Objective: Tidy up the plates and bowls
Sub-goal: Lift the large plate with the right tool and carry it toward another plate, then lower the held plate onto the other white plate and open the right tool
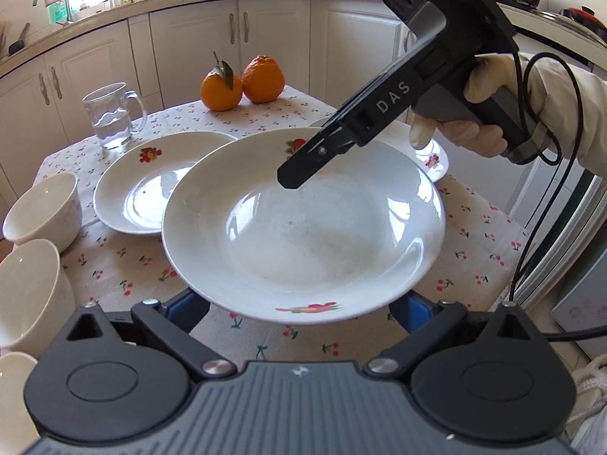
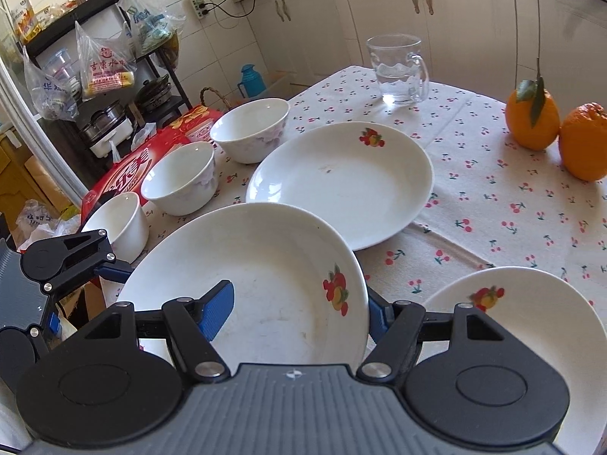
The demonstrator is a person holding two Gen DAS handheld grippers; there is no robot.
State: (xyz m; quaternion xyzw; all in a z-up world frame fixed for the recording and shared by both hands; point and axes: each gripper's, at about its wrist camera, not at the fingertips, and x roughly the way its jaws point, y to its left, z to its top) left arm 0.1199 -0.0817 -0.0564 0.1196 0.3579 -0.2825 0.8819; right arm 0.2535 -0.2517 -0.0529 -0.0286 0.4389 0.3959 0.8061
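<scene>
A white plate with fruit decals (image 1: 303, 235) (image 2: 265, 265) hangs above the cherry-print cloth. My right gripper (image 2: 297, 311) (image 1: 296, 174) is shut on its far rim, one blue pad (image 2: 218, 311) inside the plate and the other outside. My left gripper (image 1: 301, 314) stands open wide, its fingers (image 1: 189, 311) running under the near rim, with the tips hidden. A second plate (image 1: 148, 197) (image 2: 341, 185) and a third (image 1: 432, 159) (image 2: 531, 322) lie on the table. Three white bowls (image 2: 250, 129) (image 2: 182, 178) (image 2: 121, 223) line the table's edge.
A glass mug with water (image 1: 112, 117) (image 2: 398, 72) and two oranges (image 1: 242, 83) (image 2: 531, 117) stand at the far side of the table. A red box (image 2: 151, 159) sits beyond the bowls' edge. White cabinets (image 1: 197, 49) surround the table. A black cable (image 1: 531, 189) hangs from the right gripper.
</scene>
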